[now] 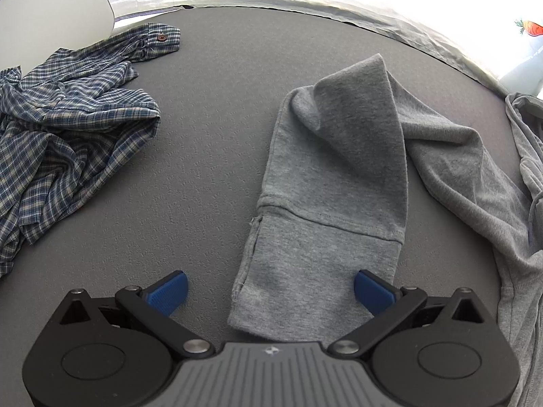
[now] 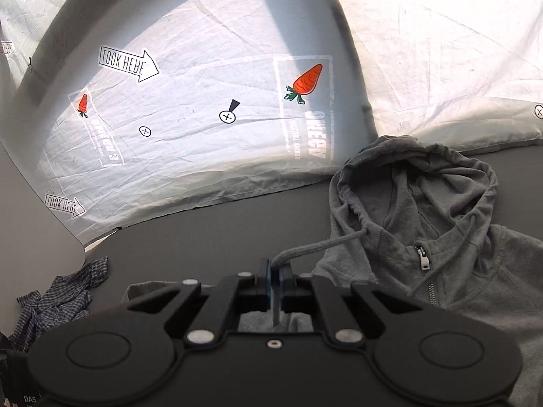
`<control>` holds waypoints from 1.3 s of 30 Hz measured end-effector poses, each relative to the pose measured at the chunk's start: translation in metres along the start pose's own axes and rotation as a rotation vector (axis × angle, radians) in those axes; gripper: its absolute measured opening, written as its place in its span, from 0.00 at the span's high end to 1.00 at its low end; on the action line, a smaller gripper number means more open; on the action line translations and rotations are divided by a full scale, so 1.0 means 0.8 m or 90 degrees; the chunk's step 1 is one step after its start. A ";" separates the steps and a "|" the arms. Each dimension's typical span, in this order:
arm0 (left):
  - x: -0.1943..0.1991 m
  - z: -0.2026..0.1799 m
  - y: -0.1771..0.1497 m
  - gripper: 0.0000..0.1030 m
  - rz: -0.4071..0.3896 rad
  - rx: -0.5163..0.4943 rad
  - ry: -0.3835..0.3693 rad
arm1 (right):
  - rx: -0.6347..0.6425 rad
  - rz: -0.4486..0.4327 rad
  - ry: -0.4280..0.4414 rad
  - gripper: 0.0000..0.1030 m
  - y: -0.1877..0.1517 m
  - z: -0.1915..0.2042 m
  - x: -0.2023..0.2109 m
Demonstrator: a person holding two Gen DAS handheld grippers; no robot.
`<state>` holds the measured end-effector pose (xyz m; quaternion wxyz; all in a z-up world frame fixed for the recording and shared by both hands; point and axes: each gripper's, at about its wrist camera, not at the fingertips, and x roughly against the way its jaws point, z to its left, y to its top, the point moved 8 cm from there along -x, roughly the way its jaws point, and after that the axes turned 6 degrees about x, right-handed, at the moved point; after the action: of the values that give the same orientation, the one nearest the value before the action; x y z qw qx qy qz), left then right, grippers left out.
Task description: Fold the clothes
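Ahead, bare table (image 1: pixel 210 156) beside sleeve (image 1: pixel 325 210)

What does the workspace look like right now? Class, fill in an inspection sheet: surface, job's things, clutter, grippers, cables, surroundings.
Surface: dark grey mat, textured, mostly bare in the middle.
Job's things: grey hoodie, zip up, hood open toward the back; its sleeve doubled back on itself, cuff toward the left gripper. Plaid shirt crumpled at the left edge.
Clutter: nothing seen.
Grippers: left gripper jaws wide open, either side of the cuff, holding nothing. Right gripper jaws shut on the drawstring.
Cables: nothing seen.
Surroundings: white printed sheet with carrots and "LOOK HERE" arrows behind the mat; pale curved panel at the left.
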<state>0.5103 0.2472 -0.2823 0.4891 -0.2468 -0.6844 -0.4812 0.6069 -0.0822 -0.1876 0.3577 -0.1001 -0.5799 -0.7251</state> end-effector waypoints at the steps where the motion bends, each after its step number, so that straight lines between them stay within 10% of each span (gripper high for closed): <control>1: 0.000 0.000 0.000 0.00 -0.001 0.000 0.000 | -0.010 -0.012 -0.007 0.95 0.002 -0.008 0.022; 7: 0.000 0.000 0.001 0.00 -0.005 0.000 0.000 | -0.047 -0.030 -0.104 0.95 -0.014 -0.066 0.110; 15: 0.002 0.000 0.000 0.00 -0.020 -0.001 -0.001 | -0.019 0.157 -0.284 0.71 -0.119 -0.138 0.116; 32: 0.024 -0.011 -0.048 0.00 -0.036 -0.055 -0.039 | -0.002 0.191 -0.291 0.01 -0.221 -0.144 0.121; 39: 0.022 0.002 -0.033 0.00 -0.047 0.038 -0.070 | 0.031 0.148 -0.289 0.00 -0.226 -0.137 0.120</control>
<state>0.4814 0.2358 -0.2772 0.4396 -0.2328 -0.7329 -0.4641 0.4518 -0.2078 -0.3065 0.3019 -0.3176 -0.6473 -0.6237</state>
